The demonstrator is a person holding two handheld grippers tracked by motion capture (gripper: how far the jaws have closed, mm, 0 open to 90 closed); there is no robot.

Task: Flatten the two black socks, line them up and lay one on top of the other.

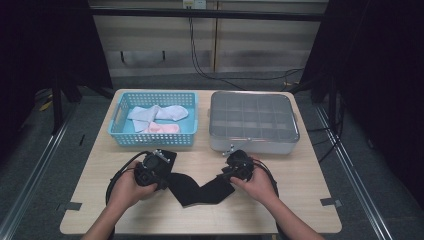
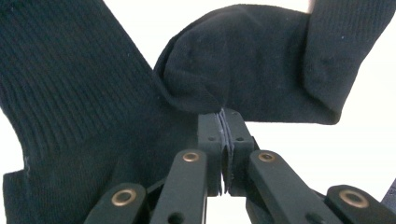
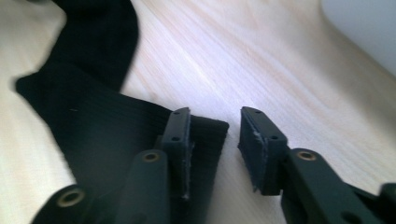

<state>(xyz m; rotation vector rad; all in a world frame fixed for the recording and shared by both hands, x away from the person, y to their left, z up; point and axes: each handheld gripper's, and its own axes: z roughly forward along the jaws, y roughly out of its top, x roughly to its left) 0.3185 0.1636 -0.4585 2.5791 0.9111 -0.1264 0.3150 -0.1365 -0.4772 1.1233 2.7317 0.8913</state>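
Note:
A black sock (image 1: 197,190) lies bent in a V on the wooden table (image 1: 300,200) between the person's two hands. My left gripper (image 1: 162,176) holds the sock's left end. In the left gripper view, my left gripper (image 2: 223,122) is shut, with a fold of the black sock (image 2: 84,107) pinched between the pads. My right gripper (image 1: 227,176) is at the sock's right end. In the right gripper view, my right gripper (image 3: 214,123) is open just above the table. The ribbed cuff of the sock (image 3: 93,135) lies under its left jaw, and a corner reaches into the gap without being pressed.
At the back left stands a blue plastic basket (image 1: 116,131) holding pale blue socks (image 1: 157,114) and a pink sock (image 1: 162,128). A metal box (image 1: 255,145) with many compartments stands at the back right, close behind my right gripper. The table's front edge is near the person's forearms.

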